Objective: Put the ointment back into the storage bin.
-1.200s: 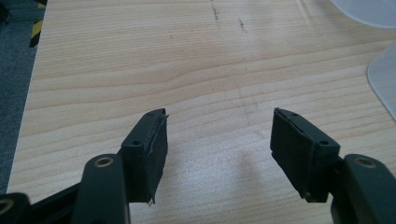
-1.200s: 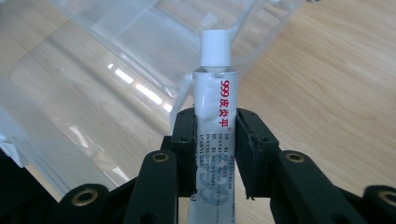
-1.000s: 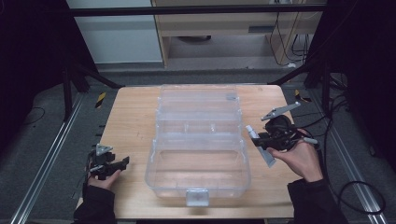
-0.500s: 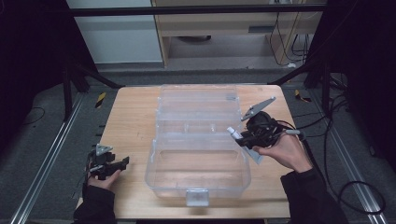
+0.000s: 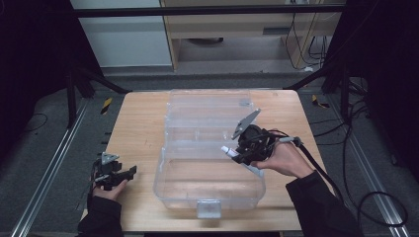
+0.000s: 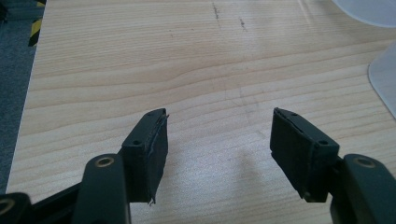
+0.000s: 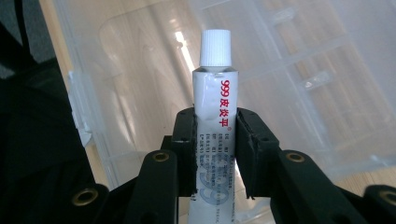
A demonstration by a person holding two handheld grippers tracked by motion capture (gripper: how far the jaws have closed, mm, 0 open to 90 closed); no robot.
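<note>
Firmly, the right tool (image 7: 215, 140) is clamped on a white ointment tube (image 7: 215, 100) — above the clear plastic organizer box (image 5: 207, 195); left tool (image 6: 219, 144) gapes wide, holding nothing, left of that box over the tabletop (image 6: 140, 65).

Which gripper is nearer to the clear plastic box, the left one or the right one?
Right. The right gripper, shut on a white tube, is over the clear plastic box. The left gripper stands open over bare table, apart from the box's left side.
</note>
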